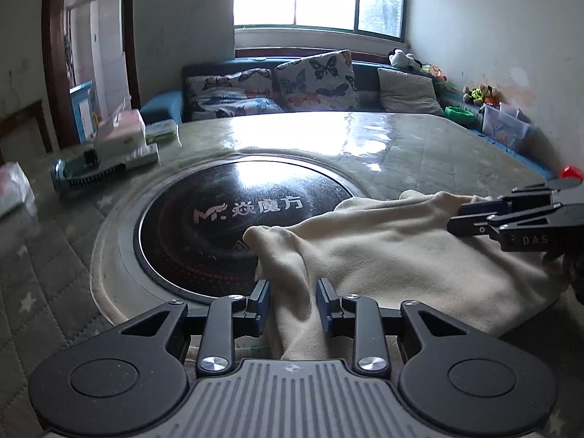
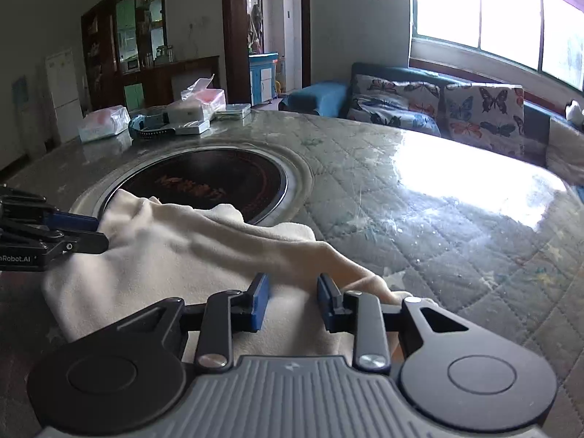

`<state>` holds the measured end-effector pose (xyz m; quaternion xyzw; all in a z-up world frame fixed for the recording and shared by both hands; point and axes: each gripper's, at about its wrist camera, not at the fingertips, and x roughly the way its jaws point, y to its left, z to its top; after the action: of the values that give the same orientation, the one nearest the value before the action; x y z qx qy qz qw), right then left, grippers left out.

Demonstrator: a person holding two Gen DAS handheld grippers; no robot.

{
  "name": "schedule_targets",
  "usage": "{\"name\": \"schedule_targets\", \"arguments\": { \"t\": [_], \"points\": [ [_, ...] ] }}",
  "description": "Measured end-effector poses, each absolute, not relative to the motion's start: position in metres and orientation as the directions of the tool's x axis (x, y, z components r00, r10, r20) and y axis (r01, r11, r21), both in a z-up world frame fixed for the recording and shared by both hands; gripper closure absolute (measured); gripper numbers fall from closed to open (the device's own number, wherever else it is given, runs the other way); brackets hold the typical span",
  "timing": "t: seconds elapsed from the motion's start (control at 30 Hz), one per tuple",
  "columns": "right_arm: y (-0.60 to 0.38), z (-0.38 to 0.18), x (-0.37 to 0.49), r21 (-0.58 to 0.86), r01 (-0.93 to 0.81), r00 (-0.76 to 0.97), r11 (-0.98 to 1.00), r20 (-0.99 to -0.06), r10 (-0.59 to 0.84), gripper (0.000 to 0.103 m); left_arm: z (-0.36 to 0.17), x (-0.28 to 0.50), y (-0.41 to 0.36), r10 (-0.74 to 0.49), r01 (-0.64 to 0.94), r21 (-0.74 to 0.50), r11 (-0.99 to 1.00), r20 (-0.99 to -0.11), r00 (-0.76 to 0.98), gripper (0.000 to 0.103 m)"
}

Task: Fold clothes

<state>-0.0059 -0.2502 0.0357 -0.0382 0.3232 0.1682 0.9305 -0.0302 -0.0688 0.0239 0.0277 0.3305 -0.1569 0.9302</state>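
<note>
A cream cloth garment [image 1: 383, 255] lies rumpled on the round table, partly over the black cooktop disc. It also shows in the right wrist view [image 2: 175, 255]. My left gripper [image 1: 293, 304] is open, its blue pads on either side of a raised fold of the cloth near its left edge. My right gripper [image 2: 293, 301] is open too, with cloth lying between and under its pads. In the left wrist view the right gripper [image 1: 460, 217] comes in from the right over the cloth's far edge. In the right wrist view the left gripper [image 2: 98, 231] sits at the cloth's left edge.
The table [image 2: 419, 219] has a quilted cover under glossy plastic and a black round cooktop [image 1: 226, 226] at its centre. Boxes, plastic packets and a brush [image 1: 106, 146] sit at the far left. A sofa with butterfly cushions [image 1: 292, 84] stands behind, under a window.
</note>
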Motion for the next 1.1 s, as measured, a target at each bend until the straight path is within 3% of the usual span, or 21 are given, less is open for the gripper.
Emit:
{"name": "schedule_targets", "arguments": {
  "t": [0.27,0.47,0.73,0.83,1.1],
  "points": [
    [-0.257,0.035,-0.02,0.027,-0.343,0.735,0.939,-0.614,0.287,0.074,0.023,-0.04,-0.062,-0.361,0.327,-0.176,0.928,-0.636,0.682,0.074],
    [-0.27,0.036,-0.051,0.01,-0.343,0.736,0.939,-0.619,0.275,0.074,0.023,-0.074,-0.076,-0.425,0.402,-0.193,0.895,-0.64,0.64,0.074],
    [-0.282,0.041,-0.089,-0.03,-0.313,0.749,0.949,-0.623,0.227,0.074,0.029,-0.097,-0.077,-0.421,0.441,-0.136,0.887,-0.632,0.651,0.07],
    [-0.278,0.048,-0.088,-0.052,-0.297,0.75,0.954,-0.631,0.199,0.074,0.04,-0.097,-0.074,-0.403,0.428,-0.114,0.897,-0.609,0.683,0.075],
    [-0.254,0.056,-0.065,0.011,-0.343,0.723,0.939,-0.636,0.272,0.079,0.037,-0.083,-0.103,-0.443,0.495,-0.084,0.865,-0.593,0.673,0.078]
  ]
}}
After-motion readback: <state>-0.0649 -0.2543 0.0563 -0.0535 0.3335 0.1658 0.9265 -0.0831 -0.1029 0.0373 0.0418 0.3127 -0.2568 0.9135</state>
